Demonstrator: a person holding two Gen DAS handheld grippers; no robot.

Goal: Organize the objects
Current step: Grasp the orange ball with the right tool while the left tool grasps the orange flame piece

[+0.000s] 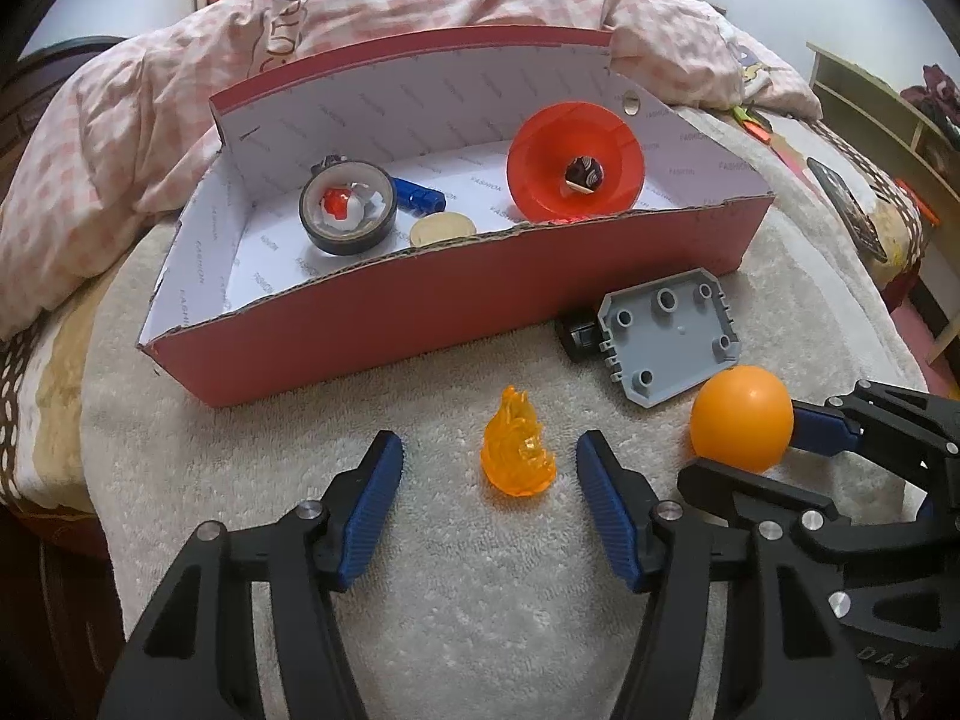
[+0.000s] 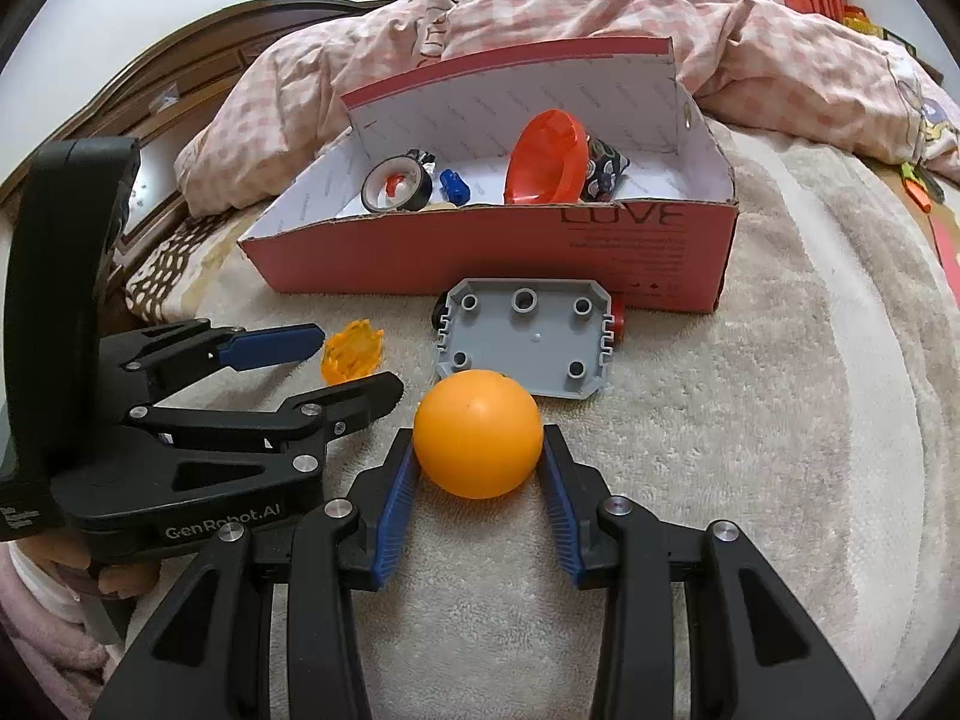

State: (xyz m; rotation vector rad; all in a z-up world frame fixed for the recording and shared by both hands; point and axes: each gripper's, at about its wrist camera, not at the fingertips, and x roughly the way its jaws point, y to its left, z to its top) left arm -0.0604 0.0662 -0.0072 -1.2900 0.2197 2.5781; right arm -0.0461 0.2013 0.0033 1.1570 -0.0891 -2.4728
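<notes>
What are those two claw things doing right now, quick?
Left gripper: open, around the orange flame toy but not touching it.
Right gripper: closed on the orange ball.

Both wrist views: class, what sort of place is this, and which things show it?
Most likely a home bedroom. The work lies on a towel spread over a bed, with a rumpled pink checked quilt behind and a dark wooden headboard.

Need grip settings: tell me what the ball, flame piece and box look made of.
Ball: likely smooth matte plastic; even orange, soft sheen.
Flame piece: clear orange hard plastic; light passes through, glossy ridges.
Box: corrugated cardboard, red outside, white printed lining; fluted torn rim.
</notes>
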